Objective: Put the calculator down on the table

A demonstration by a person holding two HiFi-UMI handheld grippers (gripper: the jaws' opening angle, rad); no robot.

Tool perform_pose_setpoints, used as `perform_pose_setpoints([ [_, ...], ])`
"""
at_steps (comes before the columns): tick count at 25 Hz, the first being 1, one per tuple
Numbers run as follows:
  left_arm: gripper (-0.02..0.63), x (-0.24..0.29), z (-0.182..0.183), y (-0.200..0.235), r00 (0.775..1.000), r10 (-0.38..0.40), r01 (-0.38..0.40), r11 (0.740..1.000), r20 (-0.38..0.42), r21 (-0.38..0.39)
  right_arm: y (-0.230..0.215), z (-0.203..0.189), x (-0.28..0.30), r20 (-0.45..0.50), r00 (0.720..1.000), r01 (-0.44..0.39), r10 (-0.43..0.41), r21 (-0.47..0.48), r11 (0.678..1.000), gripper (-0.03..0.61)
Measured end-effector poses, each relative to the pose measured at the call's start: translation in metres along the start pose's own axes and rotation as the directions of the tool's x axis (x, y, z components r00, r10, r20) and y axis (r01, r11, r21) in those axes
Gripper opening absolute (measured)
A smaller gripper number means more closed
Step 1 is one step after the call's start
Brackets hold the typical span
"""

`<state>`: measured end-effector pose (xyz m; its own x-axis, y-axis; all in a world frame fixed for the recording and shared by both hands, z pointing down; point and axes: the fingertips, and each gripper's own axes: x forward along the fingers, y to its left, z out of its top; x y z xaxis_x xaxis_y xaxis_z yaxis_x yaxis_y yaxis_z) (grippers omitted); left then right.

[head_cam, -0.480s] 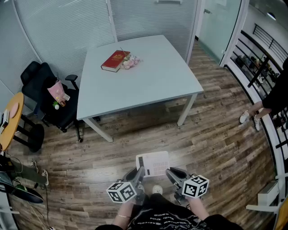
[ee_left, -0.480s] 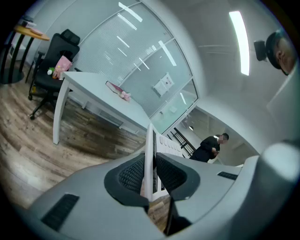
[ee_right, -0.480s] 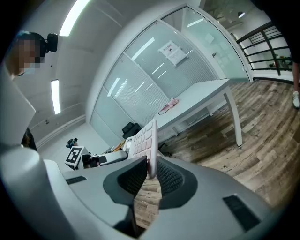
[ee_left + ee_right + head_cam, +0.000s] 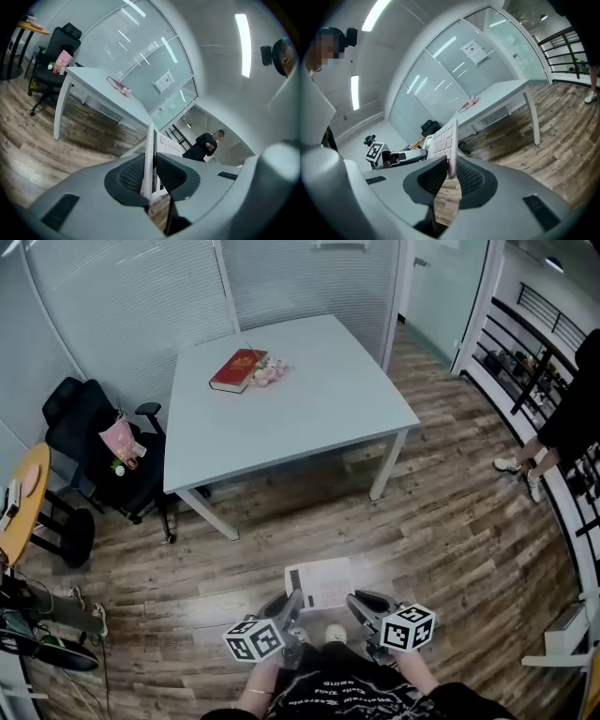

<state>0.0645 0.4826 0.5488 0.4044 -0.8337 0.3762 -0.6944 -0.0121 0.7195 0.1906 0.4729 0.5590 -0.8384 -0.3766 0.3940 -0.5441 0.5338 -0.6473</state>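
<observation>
The calculator (image 4: 319, 583), white and flat with pale keys, is held near the person above the wooden floor (image 4: 450, 521). The left gripper (image 4: 289, 604) and right gripper (image 4: 361, 601) each pinch one edge, jaws nearly closed. Farther off, a pale table (image 4: 309, 399) bears a red book (image 4: 238, 368) and something pink, perhaps flowers.

Pale table (image 4: 319, 404): red book (image 4: 237, 369), pink object (image 4: 269, 373)

White calculator (image 4: 319, 583), face up, held level
</observation>
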Motion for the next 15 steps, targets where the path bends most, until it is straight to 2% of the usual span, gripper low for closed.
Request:
perform_pose_setpoints([
  [7, 0.080, -0.009, 0.020, 0.012, 0.999, -0.047, 0.047, 0.999, -0.012, 0.016, 0.016, 0.004, 0.018, 0.019, 1.000, 0.024, -0.024, -0.015, 1.000, 0.084],
  [15, 0.078, -0.021, 0.039, 0.039, 0.997, -0.066, 0.069, 0.996, -0.046, 0.048, 0.032, -0.006, 0.050, 0.074, 0.996, 0.041, -0.045, 0.051, 0.998, 0.086],
])
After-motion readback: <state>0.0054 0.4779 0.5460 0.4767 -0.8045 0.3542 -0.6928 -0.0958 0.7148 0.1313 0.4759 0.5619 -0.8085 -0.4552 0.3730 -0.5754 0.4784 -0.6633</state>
